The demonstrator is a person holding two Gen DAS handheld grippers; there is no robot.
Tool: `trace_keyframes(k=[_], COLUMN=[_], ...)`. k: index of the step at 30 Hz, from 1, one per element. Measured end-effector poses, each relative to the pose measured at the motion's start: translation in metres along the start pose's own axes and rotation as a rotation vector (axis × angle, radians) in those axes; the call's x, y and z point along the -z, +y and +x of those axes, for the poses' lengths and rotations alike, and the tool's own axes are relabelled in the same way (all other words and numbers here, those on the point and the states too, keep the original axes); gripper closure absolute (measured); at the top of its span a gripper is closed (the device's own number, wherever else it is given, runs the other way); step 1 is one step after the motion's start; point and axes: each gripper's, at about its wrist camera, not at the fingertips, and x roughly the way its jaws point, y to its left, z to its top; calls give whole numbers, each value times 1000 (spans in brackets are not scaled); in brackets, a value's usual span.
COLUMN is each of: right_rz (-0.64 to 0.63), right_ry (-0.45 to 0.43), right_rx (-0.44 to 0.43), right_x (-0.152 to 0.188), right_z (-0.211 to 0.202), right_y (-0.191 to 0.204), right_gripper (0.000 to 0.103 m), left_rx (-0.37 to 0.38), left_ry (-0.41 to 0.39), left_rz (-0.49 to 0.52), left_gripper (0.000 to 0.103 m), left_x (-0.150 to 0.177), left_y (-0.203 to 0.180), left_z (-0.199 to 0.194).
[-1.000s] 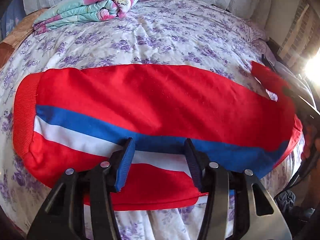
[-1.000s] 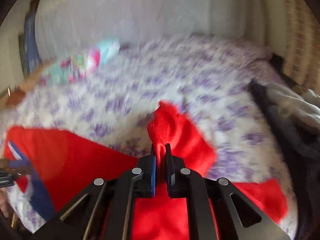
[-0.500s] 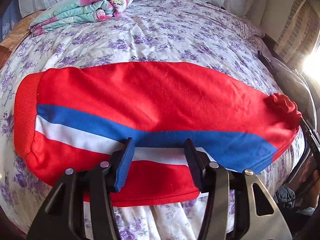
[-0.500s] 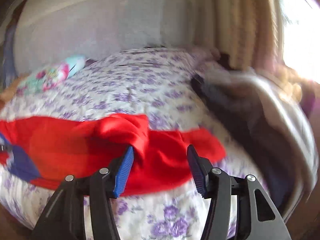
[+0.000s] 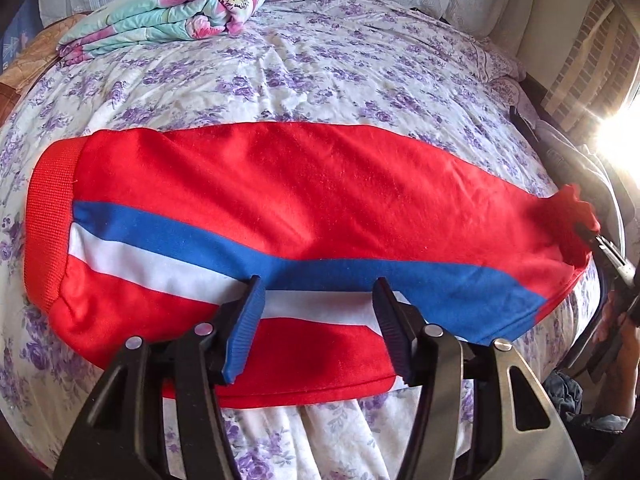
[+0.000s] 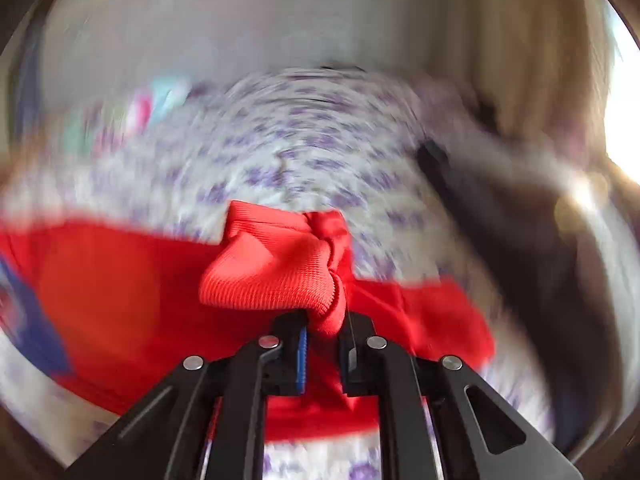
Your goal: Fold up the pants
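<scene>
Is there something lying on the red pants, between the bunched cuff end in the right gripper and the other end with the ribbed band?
Nothing visible. The pants lie bare from the cuff held by the right gripper to the ribbed band. The open left gripper only hovers at the near edge.

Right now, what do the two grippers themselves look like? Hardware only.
Both match: the left gripper and the right gripper have black angular linkage arms with triangular cutouts, silver round rivets at the pivots, and ribbed blue pads lining the jaws. No cables, markings or sleeves visible.
</scene>
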Motion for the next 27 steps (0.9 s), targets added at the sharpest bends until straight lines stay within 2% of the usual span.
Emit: trace_keyframes(k=[1, 3, 4, 5, 7, 9, 10, 16, 19, 21, 24, 27], right_rz=[176, 330, 359, 375, 372, 347, 335, 354, 336, 340, 347, 346], right_ry=[23, 61, 69, 61, 51, 53, 61, 53, 56, 67, 74, 72], right_rx=[-58, -129, -164, -200, -227, -244, -264, -314, -309, -309, -309, -309], right_x=[5, 18, 21, 25, 27, 28, 28, 18, 15, 16, 18, 19], right_z=[-1, 5, 9, 9, 9, 10, 12, 11, 10, 13, 17, 17], right_y=[-34, -71, -80, -85, -86, -82, -79, -80, -78, -80, -81, -80], right_gripper=[73, 73, 77, 77, 78, 93, 96, 96, 96, 96, 96, 95], left_rx=[3, 5, 6, 7, 19, 25, 26, -16, -51, -29, 50, 19], left_ry=[2, 6, 8, 9, 9, -2, -11, -39, -54, -61, -78, -77], left_rz=[0, -4, -7, -12, -29, -44, -53, -171, -231, -289, -336, -346], left_gripper=[49, 49, 49, 49, 49, 49, 49, 49, 49, 49, 48, 47], left_x=[0, 0, 0, 0, 1, 5, 7, 33, 42, 44, 38, 25], left_y=[0, 0, 1, 1, 4, 9, 12, 50, 73, 86, 91, 93], left_z=[0, -1, -2, -4, -13, -26, -34, -75, -89, -92, -91, -82])
